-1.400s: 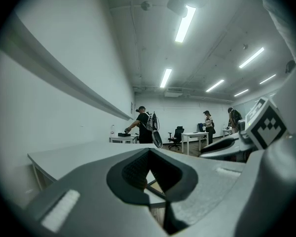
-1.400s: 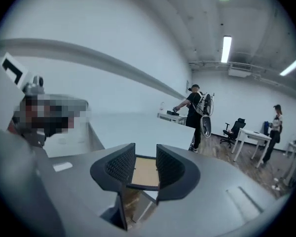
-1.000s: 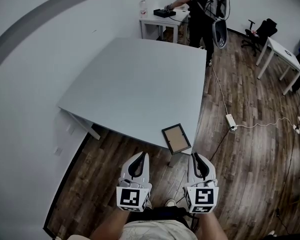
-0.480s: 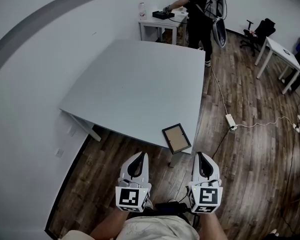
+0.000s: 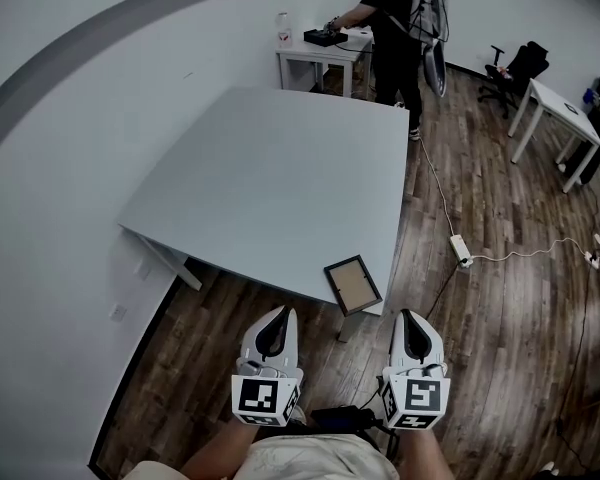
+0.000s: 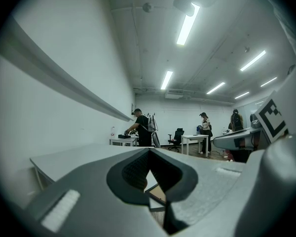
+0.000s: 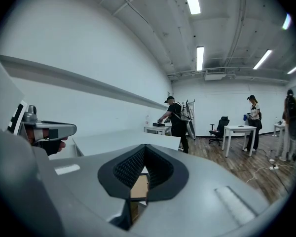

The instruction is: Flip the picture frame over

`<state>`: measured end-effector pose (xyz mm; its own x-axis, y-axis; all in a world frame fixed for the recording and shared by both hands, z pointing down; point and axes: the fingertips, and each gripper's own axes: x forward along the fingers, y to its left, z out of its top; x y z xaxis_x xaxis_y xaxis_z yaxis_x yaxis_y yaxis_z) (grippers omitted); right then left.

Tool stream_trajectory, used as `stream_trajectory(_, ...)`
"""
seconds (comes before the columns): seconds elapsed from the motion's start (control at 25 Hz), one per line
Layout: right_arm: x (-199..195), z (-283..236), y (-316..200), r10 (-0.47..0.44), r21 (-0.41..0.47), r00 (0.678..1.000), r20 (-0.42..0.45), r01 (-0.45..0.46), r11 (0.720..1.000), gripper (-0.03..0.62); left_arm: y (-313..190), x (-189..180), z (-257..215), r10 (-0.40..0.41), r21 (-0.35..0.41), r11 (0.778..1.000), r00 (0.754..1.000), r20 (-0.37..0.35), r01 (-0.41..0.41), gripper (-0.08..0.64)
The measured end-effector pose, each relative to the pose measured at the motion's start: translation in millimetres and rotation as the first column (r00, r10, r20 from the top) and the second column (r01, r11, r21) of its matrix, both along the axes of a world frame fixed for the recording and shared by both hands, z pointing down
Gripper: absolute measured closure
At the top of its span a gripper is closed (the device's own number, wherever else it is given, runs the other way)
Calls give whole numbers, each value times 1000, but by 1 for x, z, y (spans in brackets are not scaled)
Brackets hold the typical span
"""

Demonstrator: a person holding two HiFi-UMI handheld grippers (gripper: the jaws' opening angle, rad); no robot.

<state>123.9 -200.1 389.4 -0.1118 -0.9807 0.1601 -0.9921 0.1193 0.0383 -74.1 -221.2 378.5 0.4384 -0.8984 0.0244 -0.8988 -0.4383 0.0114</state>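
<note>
The picture frame [image 5: 353,285] lies flat near the front right corner of the grey table [image 5: 280,178], dark rim around a brown panel. Both grippers hang in front of the table edge, apart from the frame. My left gripper [image 5: 283,312] is left of the frame and my right gripper [image 5: 408,315] is right of it. On each, the jaw tips meet with nothing between them. The frame [image 6: 158,192] shows low behind the closed tips in the left gripper view. Likewise the frame [image 7: 138,186] shows in the right gripper view.
A person [image 5: 392,18] stands at a small white table [image 5: 320,53] beyond the grey table's far corner. A power strip [image 5: 462,250] with cables lies on the wood floor at right. White desk [image 5: 550,103] and office chair [image 5: 525,63] stand far right. A wall runs along the left.
The right gripper has shifted slightly right and lower in the head view. The left gripper has stayed put. The picture frame has not moved on the table.
</note>
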Motion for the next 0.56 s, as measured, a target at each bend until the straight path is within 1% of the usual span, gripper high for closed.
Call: stream_trajectory(0.56,-6,-8,-4,-21,19,1000,3,21,1000,569,-3,-8,2,-22,-2,1000,1000,-9,22,560)
